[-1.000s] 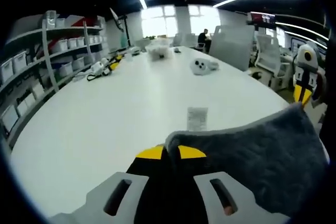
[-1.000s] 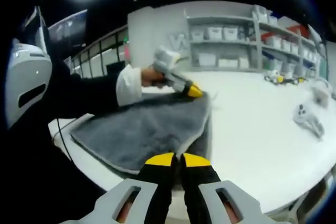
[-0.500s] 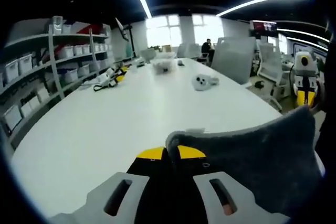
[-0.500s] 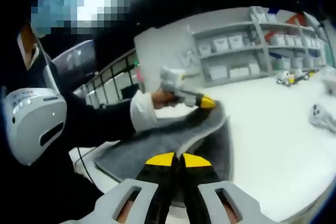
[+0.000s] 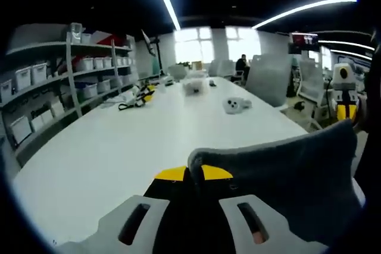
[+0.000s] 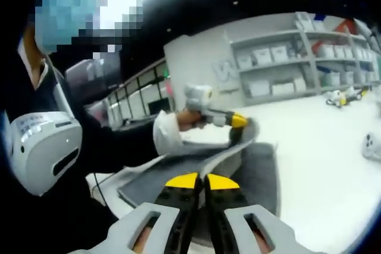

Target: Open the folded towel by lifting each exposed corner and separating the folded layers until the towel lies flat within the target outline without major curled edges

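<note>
Both views low over table (image 5: 119, 147), sharing towel (image 6: 262, 171).

Long white table (image 5: 119, 147), glossy, runs away from the camera in the left gripper view. Grey towel (image 5: 286, 176) at the near end, partly lifted off the top; lower layers lie on the table (image 6: 321, 165) in the right gripper view, towel (image 6: 256, 171) near the table's edge. Further out: small white round-eyed object (image 5: 237, 105) right of centre, clear container (image 5: 193, 85) past it, yellow-and-white tools with a black cable (image 5: 134, 97) on the left side near the shelves. More white items at the far end, too small to tell. In the right gripper view, a white object (image 6: 372, 146) sits at the right edge.
</note>
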